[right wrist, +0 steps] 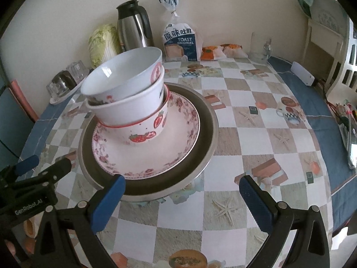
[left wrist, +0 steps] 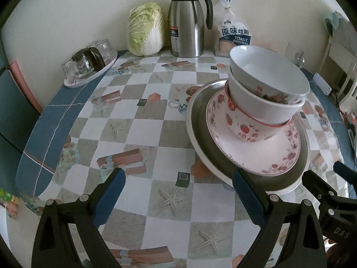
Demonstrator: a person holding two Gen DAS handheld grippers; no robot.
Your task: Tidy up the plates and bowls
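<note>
One stack stands on the checked table. A wide steel dish [left wrist: 200, 138] [right wrist: 207, 120] carries a pink floral plate [left wrist: 256, 151] [right wrist: 178, 134]. On the plate sits a strawberry bowl [left wrist: 243, 125] [right wrist: 145, 129], then a white bowl [left wrist: 256, 102] [right wrist: 133, 109], then a tilted top bowl [left wrist: 267, 73] [right wrist: 125, 76]. My left gripper [left wrist: 178, 178] [right wrist: 46, 164] is open, empty, at the stack's near left; its right finger reaches the dish rim. My right gripper [right wrist: 181, 183] [left wrist: 325, 174] is open, empty, with its left finger at the dish's near edge.
Along the back wall stand a cabbage [left wrist: 146, 31], a steel thermos [left wrist: 187, 22] and a toast bag [left wrist: 234, 33]. A tray of upturned glasses [left wrist: 89, 67] sits at the far left edge. A power strip [right wrist: 302, 73] and a white chair [right wrist: 330, 44] are on the right.
</note>
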